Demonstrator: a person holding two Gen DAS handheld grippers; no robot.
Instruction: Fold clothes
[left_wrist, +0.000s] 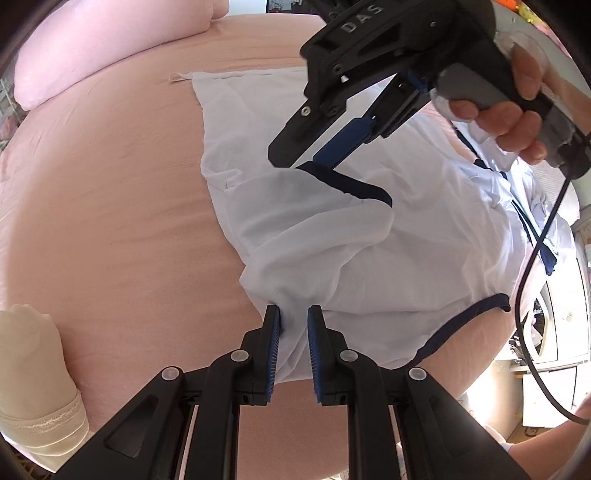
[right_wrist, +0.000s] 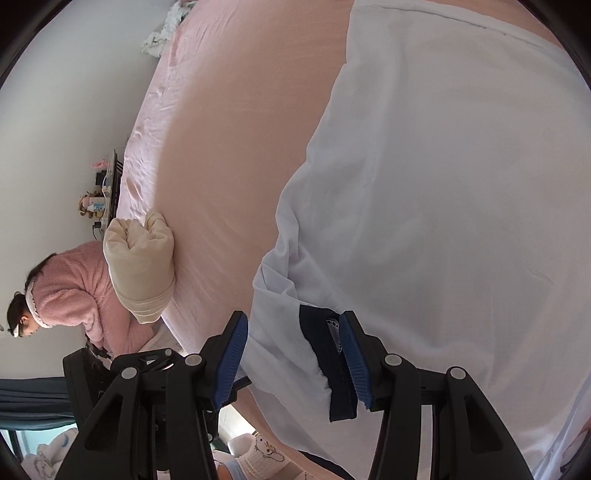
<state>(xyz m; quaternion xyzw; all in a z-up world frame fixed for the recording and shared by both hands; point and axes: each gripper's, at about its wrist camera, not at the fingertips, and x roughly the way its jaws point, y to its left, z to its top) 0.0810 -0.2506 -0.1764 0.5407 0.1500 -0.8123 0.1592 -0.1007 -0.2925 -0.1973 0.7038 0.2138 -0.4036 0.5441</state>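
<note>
Pinching a bunched fold of the white shirt on the pink bed, left gripper clamps narrow, likely anchoring it. Right gripper stands half-wide, navy sleeve cuff loose between its pads, apparently just released after folding the sleeve inward

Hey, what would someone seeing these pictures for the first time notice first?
Probably the white shirt with navy trim, sprawled over the pink bed. The left gripper pinches a bunched fold at its near edge, while the right gripper hovers open over a navy cuff. A rolled cream garment lies at the bed's edge.
</note>
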